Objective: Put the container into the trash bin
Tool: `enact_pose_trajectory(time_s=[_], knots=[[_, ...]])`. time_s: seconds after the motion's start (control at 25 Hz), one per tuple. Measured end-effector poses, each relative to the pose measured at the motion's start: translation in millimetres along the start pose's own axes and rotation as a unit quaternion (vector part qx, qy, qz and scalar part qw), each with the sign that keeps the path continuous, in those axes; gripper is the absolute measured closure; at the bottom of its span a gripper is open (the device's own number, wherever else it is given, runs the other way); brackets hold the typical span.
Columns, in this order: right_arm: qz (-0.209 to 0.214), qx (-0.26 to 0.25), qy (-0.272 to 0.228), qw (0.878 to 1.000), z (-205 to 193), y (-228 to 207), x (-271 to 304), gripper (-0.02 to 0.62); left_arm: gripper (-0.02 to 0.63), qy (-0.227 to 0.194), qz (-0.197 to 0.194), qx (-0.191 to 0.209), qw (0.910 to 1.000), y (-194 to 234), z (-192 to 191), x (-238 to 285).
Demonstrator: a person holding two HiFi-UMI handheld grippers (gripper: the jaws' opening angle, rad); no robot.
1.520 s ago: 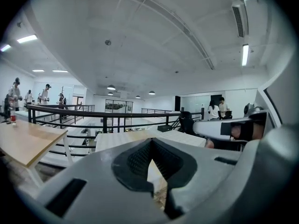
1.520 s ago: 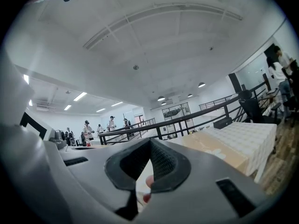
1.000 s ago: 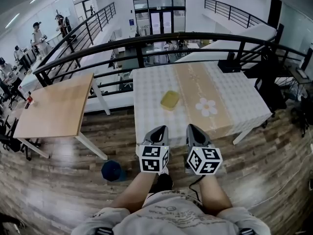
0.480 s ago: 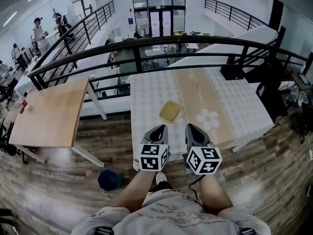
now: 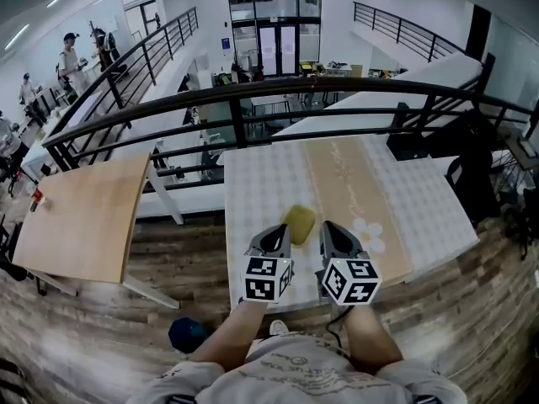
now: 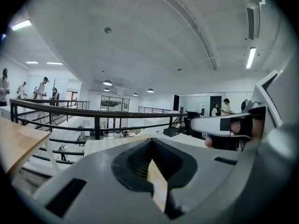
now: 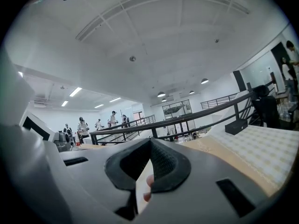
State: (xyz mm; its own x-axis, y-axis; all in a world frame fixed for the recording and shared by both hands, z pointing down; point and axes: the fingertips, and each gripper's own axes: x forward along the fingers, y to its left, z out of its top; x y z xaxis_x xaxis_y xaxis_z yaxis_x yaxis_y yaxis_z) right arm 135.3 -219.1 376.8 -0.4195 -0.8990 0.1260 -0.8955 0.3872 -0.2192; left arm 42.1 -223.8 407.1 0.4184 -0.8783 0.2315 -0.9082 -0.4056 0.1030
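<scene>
The yellow container (image 5: pixel 301 220) lies flat on the checked desk (image 5: pixel 421 209), near its front edge. Its long side seems to run slantwise, from near-left to far-right. Both tongs hang level just in front of it, side by side. The left tongs (image 5: pixel 276 231) are clenched on nothing, and so are the right tongs (image 5: pixel 329 227). The blue trash bin (image 5: pixel 187 333) stands on the floor, well apart to the left.

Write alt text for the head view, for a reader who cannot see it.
Seen from above, a person holds the left gripper and right gripper side by side, both shut and empty, near a yellow container on a cloth-covered table. A blue trash bin stands on the wooden floor at lower left.
</scene>
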Motion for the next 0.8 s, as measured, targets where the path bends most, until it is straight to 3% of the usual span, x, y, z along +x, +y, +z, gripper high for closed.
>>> enact_pose_trajectory(time_s=[0.24, 0.44, 0.8], knots=[[-0.012, 0.004, 0.009, 1.000, 1, -20, 43, 0.603, 0.602, 0.005, -0.010, 0.002, 0.9999, 22, 4, 39], [-0.014, 0.012, 0.035, 0.999, -17, -35, 63, 0.604, 0.601, 0.030, -0.014, -0.006, 0.9994, 31, -17, 62], [-0.003, 0.018, 0.055, 0.998, -16, -69, 75, 0.603, 0.601, 0.090, -0.011, 0.058, 0.9942, 28, -48, 96]])
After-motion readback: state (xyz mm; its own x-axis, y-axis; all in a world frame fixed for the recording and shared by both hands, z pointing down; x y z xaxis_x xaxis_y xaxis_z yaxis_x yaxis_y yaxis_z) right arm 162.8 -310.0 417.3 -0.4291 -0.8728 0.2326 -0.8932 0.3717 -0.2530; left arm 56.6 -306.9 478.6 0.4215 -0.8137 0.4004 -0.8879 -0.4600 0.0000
